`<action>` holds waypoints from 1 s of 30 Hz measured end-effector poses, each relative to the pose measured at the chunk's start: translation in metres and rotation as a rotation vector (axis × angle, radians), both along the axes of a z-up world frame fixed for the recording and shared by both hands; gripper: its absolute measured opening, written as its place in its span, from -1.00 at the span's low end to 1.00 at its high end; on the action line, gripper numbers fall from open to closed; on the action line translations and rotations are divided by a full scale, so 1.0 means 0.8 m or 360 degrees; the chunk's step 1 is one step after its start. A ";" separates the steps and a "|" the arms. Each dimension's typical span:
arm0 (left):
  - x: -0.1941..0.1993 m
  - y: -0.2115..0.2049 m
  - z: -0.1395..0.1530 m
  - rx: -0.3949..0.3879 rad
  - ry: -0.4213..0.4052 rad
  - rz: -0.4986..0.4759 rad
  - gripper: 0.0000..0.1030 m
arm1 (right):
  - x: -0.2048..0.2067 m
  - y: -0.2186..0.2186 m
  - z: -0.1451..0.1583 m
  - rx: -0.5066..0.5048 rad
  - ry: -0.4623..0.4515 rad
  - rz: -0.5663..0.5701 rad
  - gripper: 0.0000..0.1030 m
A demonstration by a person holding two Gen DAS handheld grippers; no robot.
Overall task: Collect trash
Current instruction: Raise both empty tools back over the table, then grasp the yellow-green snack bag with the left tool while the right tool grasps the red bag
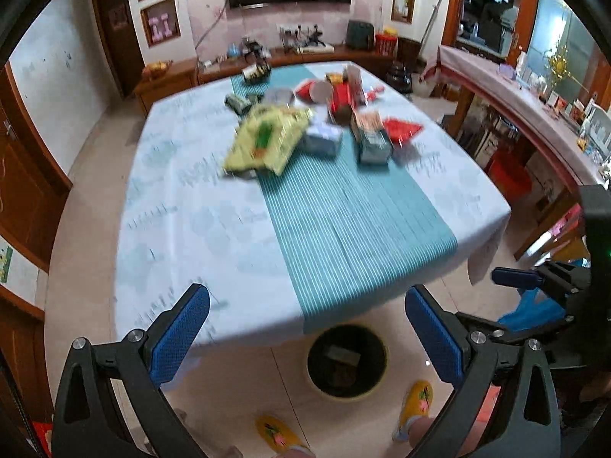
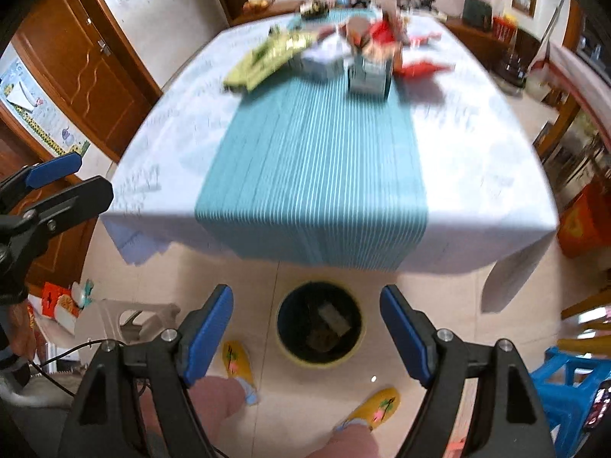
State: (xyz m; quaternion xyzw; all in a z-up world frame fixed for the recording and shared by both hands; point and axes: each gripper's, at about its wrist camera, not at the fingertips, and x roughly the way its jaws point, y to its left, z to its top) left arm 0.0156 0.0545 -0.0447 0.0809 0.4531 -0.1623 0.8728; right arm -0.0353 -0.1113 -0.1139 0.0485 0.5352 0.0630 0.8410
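Trash lies heaped at the far half of the table: a yellow-green snack bag (image 1: 265,141) (image 2: 267,59), a pale box (image 1: 322,137), a grey-green carton (image 1: 374,143) (image 2: 370,72), red wrappers (image 1: 403,129) (image 2: 420,66) and cups. A dark bin with a yellow rim (image 1: 347,360) (image 2: 320,322) stands on the floor at the table's near edge, with a few pieces inside. My left gripper (image 1: 307,313) is open and empty above the near edge. My right gripper (image 2: 307,313) is open and empty above the bin. Both views are blurred.
The table has a white cloth (image 1: 183,210) and a teal striped runner (image 1: 343,221) (image 2: 317,160). My feet in yellow slippers (image 2: 376,408) stand by the bin. A plastic stool (image 2: 126,318) is at the left, a blue stool (image 2: 573,378) at the right, a wooden sideboard (image 1: 534,122) beyond.
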 end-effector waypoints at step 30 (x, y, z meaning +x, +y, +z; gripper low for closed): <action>0.263 -0.067 -0.096 0.0335 0.0325 0.0274 0.96 | 0.193 -0.167 0.034 0.0267 0.0030 -0.0438 0.54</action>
